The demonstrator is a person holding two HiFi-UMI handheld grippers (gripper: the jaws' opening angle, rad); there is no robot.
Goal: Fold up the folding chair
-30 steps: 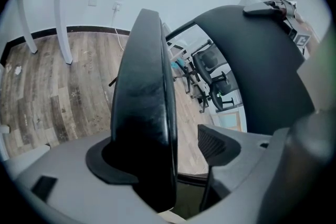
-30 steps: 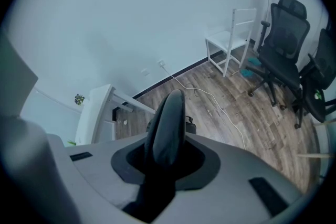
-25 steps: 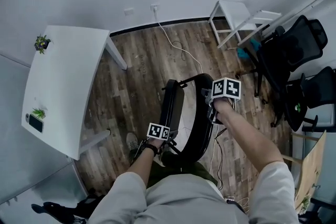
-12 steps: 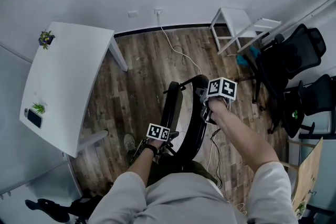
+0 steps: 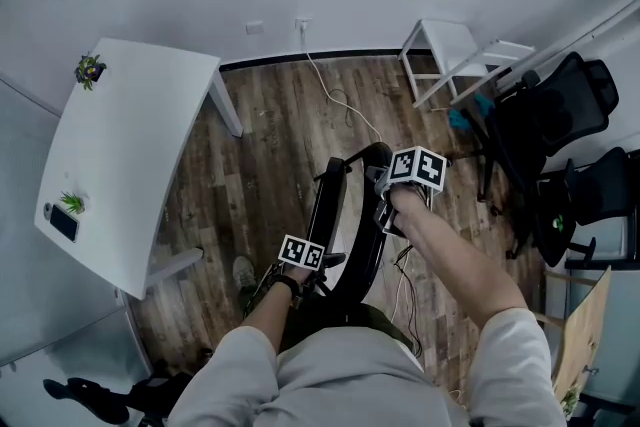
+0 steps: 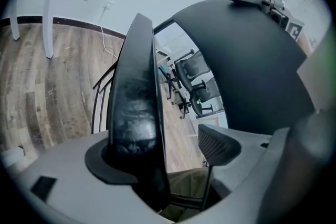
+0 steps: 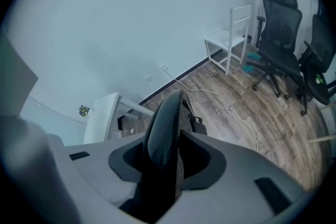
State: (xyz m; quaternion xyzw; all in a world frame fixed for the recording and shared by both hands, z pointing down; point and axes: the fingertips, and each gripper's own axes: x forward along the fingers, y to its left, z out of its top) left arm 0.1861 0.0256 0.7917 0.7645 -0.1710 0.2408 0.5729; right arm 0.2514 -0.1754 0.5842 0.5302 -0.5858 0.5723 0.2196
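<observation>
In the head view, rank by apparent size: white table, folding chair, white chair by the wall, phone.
1. white table
2. folding chair
3. white chair, though it stands farther off, so its place below the folding chair is unsure
4. phone, clearly smallest

Black folding chair (image 5: pixel 331 205), white table (image 5: pixel 130 145), seemingly wood-grain floor (image 5: pixel 270 145).

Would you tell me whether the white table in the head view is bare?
No, a small plant sits at a corner of the white table.

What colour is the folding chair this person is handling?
The black padded folding chair is black all over, seat and frame alike. The head view shows it best.
</observation>
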